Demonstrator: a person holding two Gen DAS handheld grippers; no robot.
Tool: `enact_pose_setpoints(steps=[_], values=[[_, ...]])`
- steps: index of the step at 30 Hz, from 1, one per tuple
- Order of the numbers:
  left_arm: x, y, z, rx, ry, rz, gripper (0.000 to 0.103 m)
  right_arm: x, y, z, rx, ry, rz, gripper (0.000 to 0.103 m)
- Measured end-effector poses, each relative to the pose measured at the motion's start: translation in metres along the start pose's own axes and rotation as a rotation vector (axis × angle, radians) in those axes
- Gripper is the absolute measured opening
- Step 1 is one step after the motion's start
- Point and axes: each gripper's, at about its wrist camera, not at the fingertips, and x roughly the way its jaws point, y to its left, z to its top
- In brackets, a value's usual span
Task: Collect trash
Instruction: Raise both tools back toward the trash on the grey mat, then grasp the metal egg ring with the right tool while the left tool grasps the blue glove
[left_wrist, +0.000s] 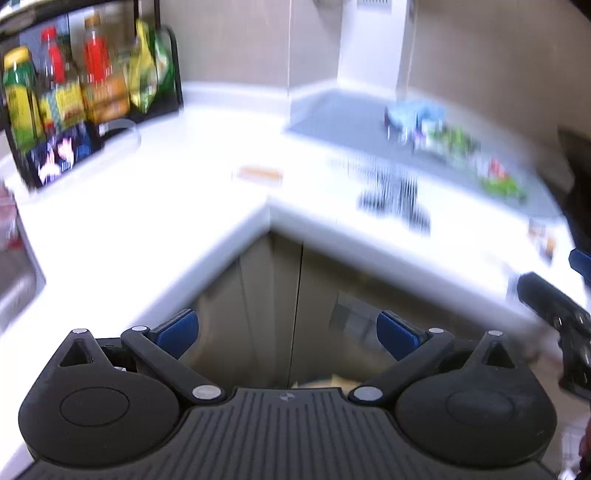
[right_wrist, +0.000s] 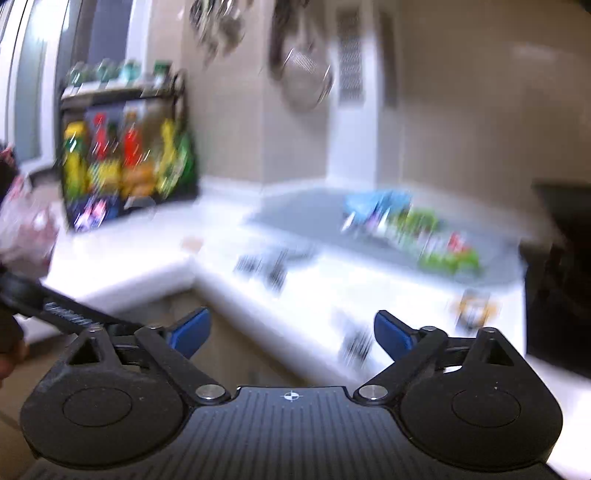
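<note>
Both views are blurred. Trash lies on a grey mat (left_wrist: 332, 118) on the white L-shaped counter (left_wrist: 147, 221): a blue wrapper (left_wrist: 413, 114) (right_wrist: 376, 205), green wrappers (left_wrist: 454, 142) (right_wrist: 450, 258), a black-and-white striped scrap (left_wrist: 391, 195) (right_wrist: 266, 266) and a small brown piece (left_wrist: 260, 173) (right_wrist: 192, 242). A yellow-black packet (right_wrist: 474, 306) sits near the counter's front edge. My left gripper (left_wrist: 287, 334) hangs open in front of the counter's inner corner with nothing between its blue pads. My right gripper (right_wrist: 291, 332) is open and empty too, short of the counter edge.
A black rack (left_wrist: 85, 92) (right_wrist: 125, 158) of bottles and packets stands at the back left. A sink edge (left_wrist: 14, 280) shows far left. A metal strainer (right_wrist: 306, 74) hangs on the wall. A dark appliance (right_wrist: 561, 277) fills the right. Cabinet doors (left_wrist: 280, 295) lie under the corner.
</note>
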Motion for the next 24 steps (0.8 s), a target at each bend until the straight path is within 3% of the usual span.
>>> enact_pose_setpoints(steps=[4, 8, 15, 20, 24], values=[[0.007, -0.009, 0.046, -0.024, -0.047, -0.006, 0.103, 0.048, -0.030, 0.032, 0.050, -0.027, -0.088, 0.101], [0.028, -0.016, 0.095, -0.043, -0.095, -0.019, 0.103, 0.115, -0.070, 0.056, 0.179, -0.023, -0.195, 0.101], [0.100, -0.031, 0.184, -0.037, -0.085, -0.065, 0.103, 0.235, -0.121, 0.072, 0.353, 0.111, -0.315, 0.103], [0.156, -0.043, 0.225, 0.008, -0.072, -0.074, 0.103, 0.290, -0.126, 0.073, 0.358, 0.137, -0.345, 0.103], [0.200, -0.062, 0.252, 0.052, -0.045, -0.134, 0.103, 0.323, -0.125, 0.070, 0.305, 0.187, -0.387, 0.103]])
